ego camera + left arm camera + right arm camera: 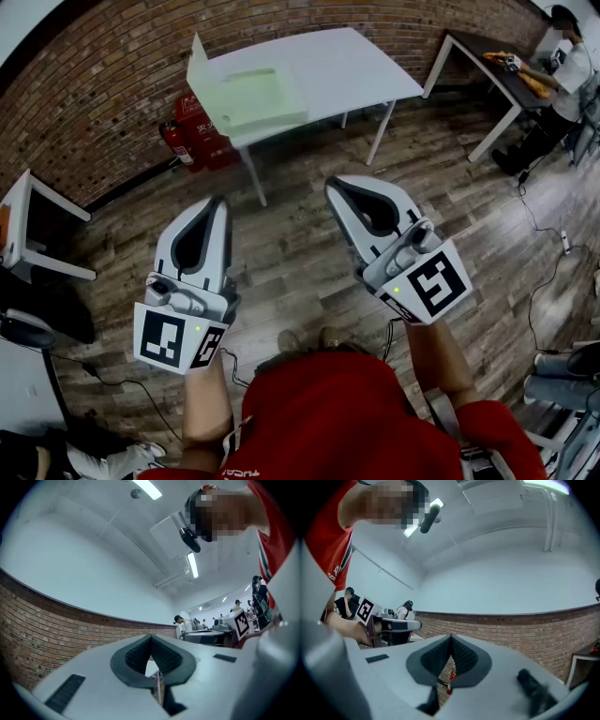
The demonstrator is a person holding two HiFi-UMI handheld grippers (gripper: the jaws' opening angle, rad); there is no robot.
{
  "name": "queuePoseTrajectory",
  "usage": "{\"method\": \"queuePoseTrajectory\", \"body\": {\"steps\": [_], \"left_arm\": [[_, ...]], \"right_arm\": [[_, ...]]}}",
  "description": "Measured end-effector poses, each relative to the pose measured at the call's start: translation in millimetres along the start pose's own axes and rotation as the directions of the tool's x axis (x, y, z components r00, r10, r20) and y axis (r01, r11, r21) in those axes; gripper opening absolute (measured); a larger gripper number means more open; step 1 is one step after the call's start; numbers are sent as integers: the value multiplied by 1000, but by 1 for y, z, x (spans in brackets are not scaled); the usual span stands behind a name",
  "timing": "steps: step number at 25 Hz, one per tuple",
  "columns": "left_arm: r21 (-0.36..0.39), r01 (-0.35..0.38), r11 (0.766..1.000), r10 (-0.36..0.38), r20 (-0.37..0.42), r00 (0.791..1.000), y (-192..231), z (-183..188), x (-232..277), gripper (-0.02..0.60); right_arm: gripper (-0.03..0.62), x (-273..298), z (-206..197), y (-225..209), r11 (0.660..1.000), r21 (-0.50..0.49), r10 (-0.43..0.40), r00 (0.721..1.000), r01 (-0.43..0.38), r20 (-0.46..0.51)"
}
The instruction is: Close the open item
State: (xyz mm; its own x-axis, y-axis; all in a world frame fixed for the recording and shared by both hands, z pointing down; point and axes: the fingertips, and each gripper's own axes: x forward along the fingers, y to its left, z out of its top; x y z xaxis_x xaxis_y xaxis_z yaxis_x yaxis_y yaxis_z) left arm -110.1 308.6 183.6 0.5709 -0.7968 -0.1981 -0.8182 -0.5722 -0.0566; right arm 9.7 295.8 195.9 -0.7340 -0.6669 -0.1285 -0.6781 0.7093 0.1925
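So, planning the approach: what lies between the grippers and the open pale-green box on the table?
Just brown wood-plank floor and white table legs, in the head view.

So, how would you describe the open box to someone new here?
Find the brick wall, then the white table in front of it. The box lies on that table's end nearer the red fire extinguisher. It is flat, pale green, alone there, its lid standing up.

Box [248,94]: pale green, cream flap
Worktop [366,66]: white
Wall [94,75]: red-brown brick
Floor [291,262]: grey-brown wood planks
Fire extinguisher [174,142]: red
Left tongs [221,202]: white, black pads, black-and-white marker
Right tongs [332,185]: same colours
Shirt [328,412]: red
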Motion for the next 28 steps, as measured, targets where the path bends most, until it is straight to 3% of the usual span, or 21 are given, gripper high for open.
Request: {"method": "queuePoseTrajectory", "body": {"steps": [13, 28], "left_arm": [[-23, -4, 1000, 4, 3, 1000, 26, -9, -11, 12], [-31, -6, 1000, 7, 10, 1000, 97, -17, -27, 12]], "right_arm": [[31, 19, -1, 7, 999, 53, -4, 1000, 3, 16], [31, 51, -16, 6, 992, 63, -110, 994, 111, -15]]}}
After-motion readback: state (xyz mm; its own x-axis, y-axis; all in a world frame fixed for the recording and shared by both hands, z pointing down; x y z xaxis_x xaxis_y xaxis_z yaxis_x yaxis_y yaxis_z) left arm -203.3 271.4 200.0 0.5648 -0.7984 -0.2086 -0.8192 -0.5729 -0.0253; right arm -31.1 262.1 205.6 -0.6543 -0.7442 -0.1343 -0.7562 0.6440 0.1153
